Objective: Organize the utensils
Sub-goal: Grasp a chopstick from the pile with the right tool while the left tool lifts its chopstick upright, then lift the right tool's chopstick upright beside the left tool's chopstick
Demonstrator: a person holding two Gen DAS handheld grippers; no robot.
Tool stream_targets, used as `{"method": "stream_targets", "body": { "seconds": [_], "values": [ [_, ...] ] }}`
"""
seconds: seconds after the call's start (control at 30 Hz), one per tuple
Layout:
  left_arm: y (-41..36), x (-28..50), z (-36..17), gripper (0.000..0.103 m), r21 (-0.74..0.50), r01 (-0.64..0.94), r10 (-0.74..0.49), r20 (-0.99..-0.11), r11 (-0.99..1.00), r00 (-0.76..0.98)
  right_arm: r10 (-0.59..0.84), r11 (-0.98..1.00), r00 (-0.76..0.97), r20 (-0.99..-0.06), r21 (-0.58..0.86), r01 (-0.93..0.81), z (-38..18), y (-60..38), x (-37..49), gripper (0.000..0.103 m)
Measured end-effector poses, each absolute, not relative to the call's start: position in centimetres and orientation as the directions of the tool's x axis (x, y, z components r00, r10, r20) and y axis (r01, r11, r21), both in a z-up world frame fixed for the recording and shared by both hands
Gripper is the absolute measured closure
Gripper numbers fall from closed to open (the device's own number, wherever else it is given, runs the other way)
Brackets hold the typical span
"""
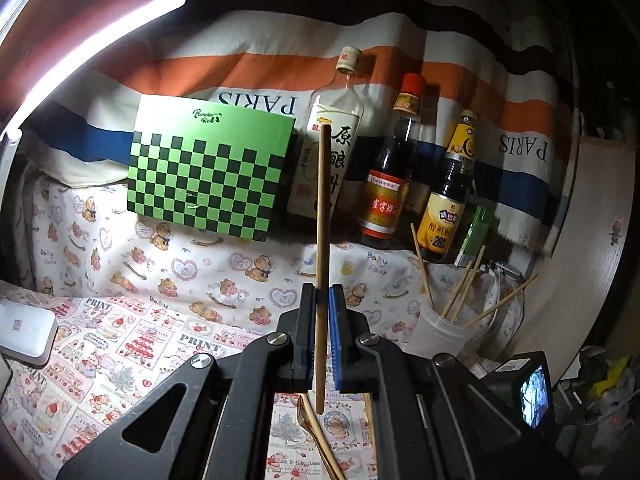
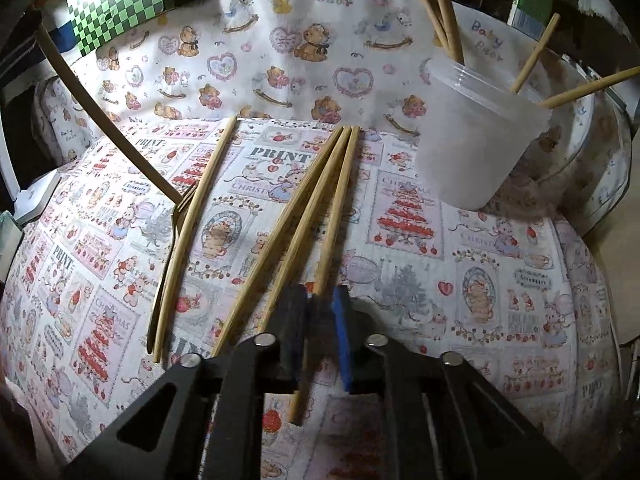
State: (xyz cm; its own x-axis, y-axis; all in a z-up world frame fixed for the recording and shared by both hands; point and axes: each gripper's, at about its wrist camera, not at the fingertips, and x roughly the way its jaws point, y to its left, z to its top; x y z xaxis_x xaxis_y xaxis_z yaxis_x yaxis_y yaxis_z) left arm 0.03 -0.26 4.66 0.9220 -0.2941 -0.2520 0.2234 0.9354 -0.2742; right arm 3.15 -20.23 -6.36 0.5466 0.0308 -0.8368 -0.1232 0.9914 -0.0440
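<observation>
Home setup: sauce bottles (image 1: 386,168) against a draped PARIS cloth (image 1: 256,60), teddy-bear print tablecloth (image 2: 280,56), checkerboard calibration board (image 1: 208,168).

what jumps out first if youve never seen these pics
In the left wrist view, one chopstick stands upright, clamped in the left gripper, before a green checkered board and three sauce bottles. In the right wrist view, loose chopsticks lie on printed cloth; a cup holds more.

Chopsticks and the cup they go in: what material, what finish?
Chopsticks: probably bamboo or light wood; tan, matte, faint lengthwise grain, no lacquer shine. Cup: likely thin plastic; frosted, translucent, with a moulded rim, and the sticks inside show only above its rim.
</observation>
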Motion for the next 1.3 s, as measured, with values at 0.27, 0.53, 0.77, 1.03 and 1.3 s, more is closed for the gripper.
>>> {"method": "stream_targets", "body": {
  "seconds": [0.27, 0.53, 0.77, 1.03, 1.3],
  "values": [
    [-0.4, -0.7, 5.1, 0.098, -0.243, 0.206, -0.263, -0.229, 0.948, 0.937, 0.072, 0.993, 0.565, -0.822, 0.009, -0.114, -5.6, -21.3, 3.5, 0.096],
    [0.2, -0.5, 5.2, 0.098, -0.259, 0.176, -0.238, -0.231, 0.950, 0.943, 0.167, 0.986, 0.740, -0.652, 0.101, -0.133, -0.6, -22.6, 1.3, 0.097],
    [0.5, -0.5, 5.0, 0.098, -0.268, 0.148, -0.214, -0.236, 0.952, 0.948, 0.215, 0.970, 0.874, -0.435, 0.202, -0.138, 3.5, -25.2, -1.3, 0.097],
    [0.5, -0.2, 4.9, 0.098, -0.257, 0.125, -0.191, -0.251, 0.958, 0.949, 0.260, 0.950, 0.926, -0.274, 0.245, -0.194, 6.9, -27.3, -3.8, 0.097],
    [0.2, 0.4, 4.5, 0.098, -0.233, 0.100, -0.166, -0.281, 0.967, 0.945, 0.302, 0.944, 0.926, -0.226, 0.209, -0.257, 7.4, -26.7, -5.1, 0.097]
  ]
}}
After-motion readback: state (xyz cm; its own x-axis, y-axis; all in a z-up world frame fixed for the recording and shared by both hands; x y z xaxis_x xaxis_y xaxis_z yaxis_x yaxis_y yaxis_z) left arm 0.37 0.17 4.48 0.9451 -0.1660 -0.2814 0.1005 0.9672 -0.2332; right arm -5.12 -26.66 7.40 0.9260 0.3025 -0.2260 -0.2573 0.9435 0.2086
